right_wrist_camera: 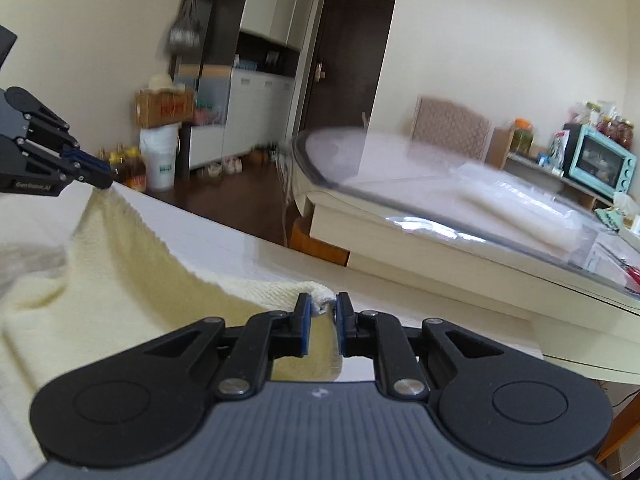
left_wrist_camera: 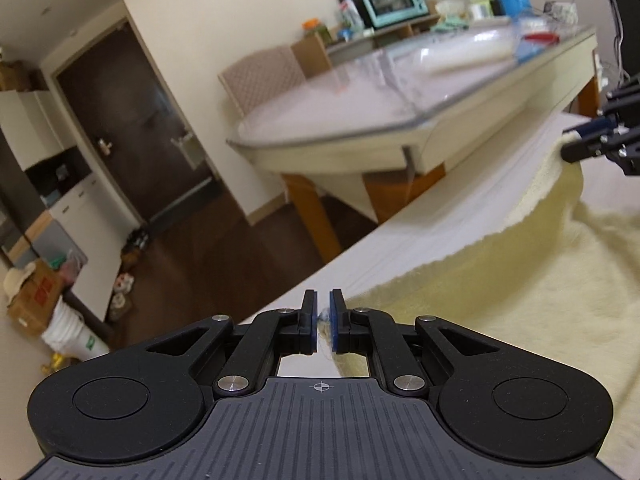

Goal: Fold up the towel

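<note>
Towel (right_wrist_camera: 100,280), pale yellow, is spread over the white surface (left_wrist_camera: 440,216), its far edge lifted and sagging between two pinched corners. One corner is clamped by the nearly closed left gripper (left_wrist_camera: 323,320); the other is nipped between the right gripper (right_wrist_camera: 321,312) pads, jaws narrowly parted.

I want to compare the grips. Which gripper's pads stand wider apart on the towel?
The right gripper: a thick bunched towel corner fills its gap. The left gripper pinches only a thin edge.

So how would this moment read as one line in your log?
step: lift edge | left gripper: shut on towel corner | right gripper: shut on other corner | towel: sagging between
</note>
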